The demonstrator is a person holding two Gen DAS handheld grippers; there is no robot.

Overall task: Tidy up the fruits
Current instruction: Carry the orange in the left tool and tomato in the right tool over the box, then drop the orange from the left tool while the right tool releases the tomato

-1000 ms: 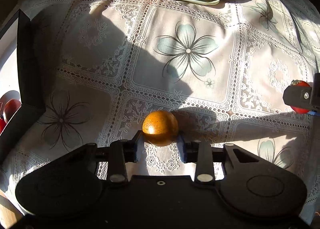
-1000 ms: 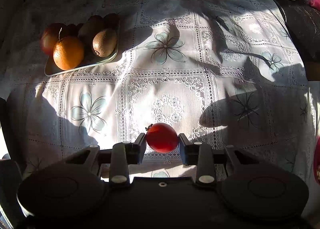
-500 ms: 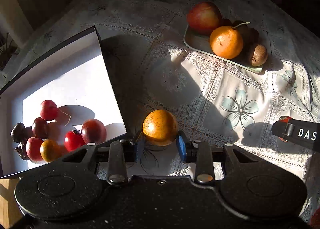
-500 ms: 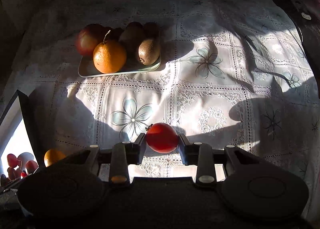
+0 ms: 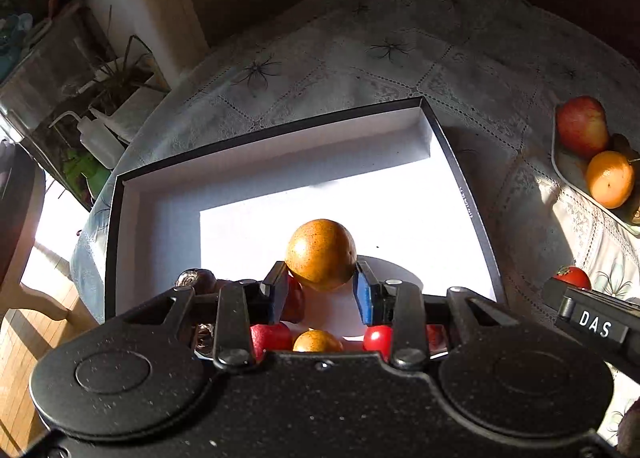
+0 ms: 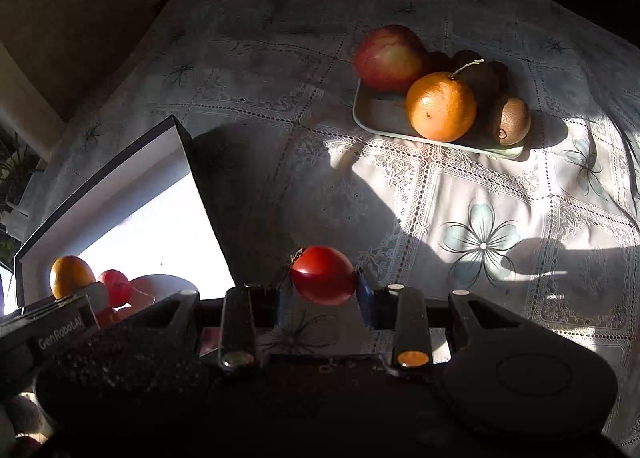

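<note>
Orange fruit (image 5: 321,254) sits clamped between the left jaws above the box (image 5: 464,193); right jaws grip a red tomato (image 6: 323,274).

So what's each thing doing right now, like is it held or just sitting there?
left hand-held gripper: shut on the yellow-orange fruit, above the box
right hand-held gripper: shut on the red tomato, over the tablecloth
box: open, small fruits resting inside
green tray: holds an apple, orange and kiwi
</note>
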